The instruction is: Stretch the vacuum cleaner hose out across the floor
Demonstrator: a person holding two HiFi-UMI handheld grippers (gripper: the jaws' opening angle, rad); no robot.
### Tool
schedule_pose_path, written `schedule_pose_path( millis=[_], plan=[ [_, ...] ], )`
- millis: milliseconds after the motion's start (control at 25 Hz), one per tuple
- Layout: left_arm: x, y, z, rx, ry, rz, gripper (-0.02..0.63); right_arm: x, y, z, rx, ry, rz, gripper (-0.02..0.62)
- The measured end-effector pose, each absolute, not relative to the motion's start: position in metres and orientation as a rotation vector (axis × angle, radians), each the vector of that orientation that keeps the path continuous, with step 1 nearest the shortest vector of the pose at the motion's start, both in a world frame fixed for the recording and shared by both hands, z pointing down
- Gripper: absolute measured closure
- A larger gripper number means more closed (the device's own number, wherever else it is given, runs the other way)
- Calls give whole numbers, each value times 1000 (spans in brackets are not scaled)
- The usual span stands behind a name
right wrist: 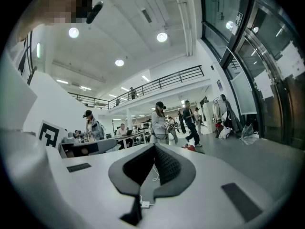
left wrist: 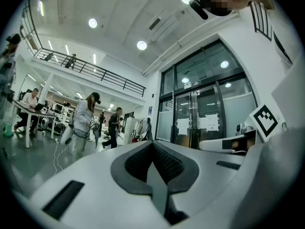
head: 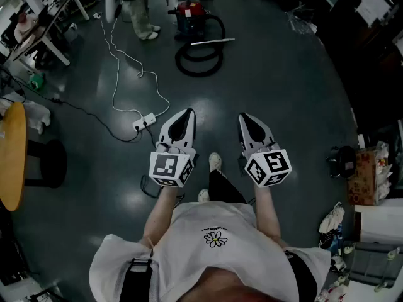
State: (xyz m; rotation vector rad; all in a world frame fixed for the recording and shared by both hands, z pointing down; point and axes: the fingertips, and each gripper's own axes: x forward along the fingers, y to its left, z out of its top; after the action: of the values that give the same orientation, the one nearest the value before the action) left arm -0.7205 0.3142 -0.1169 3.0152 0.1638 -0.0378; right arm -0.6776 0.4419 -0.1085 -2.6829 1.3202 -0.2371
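In the head view, the red and blue vacuum cleaner [head: 191,14] stands on the dark floor far ahead. Its black hose [head: 200,54] lies coiled in loops beside it, with a metal wand [head: 213,41] across the coil. My left gripper [head: 186,113] and right gripper [head: 244,117] are held level side by side in front of my body, well short of the hose. Both are shut with nothing between the jaws. In the left gripper view the left gripper [left wrist: 152,144] points at the glass doors [left wrist: 198,123]. The right gripper [right wrist: 154,147] faces into the hall.
A white cable runs over the floor to a power strip [head: 145,122] left of the grippers. A person [head: 140,11] stands beside the vacuum cleaner. At the left are a round wooden table [head: 11,156] and a black stool [head: 47,163]; boxes and bags [head: 368,175] crowd the right.
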Motion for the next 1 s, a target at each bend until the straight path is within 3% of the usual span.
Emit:
schedule_pose_path(
  millis=[240, 280, 320, 360, 400, 720, 1000],
  plan=[
    [-605, 296, -108, 3055, 254, -106, 594, -577, 403, -101, -2542, 1464, -159, 579],
    [-582, 292, -109, 3038, 278, -101, 556, -557, 396, -103, -2529, 1484, -135, 576],
    [-557, 289, -112, 3015, 299, -100, 467, -534, 388, -107, -2535, 1485, -101, 495],
    [-531, 284, -118, 2998, 310, -110, 372, -509, 380, -113, -2555, 1473, -61, 306],
    [-506, 278, -126, 2992, 308, -132, 319, -483, 371, -120, -2574, 1460, -20, 222],
    [-366, 238, -163, 3044, 271, -212, 296, -340, 323, -155, -2570, 1501, 96, 216],
    [-276, 196, -140, 3044, 249, -172, 296, -246, 288, -125, -2488, 1489, -98, 221]
  ],
)
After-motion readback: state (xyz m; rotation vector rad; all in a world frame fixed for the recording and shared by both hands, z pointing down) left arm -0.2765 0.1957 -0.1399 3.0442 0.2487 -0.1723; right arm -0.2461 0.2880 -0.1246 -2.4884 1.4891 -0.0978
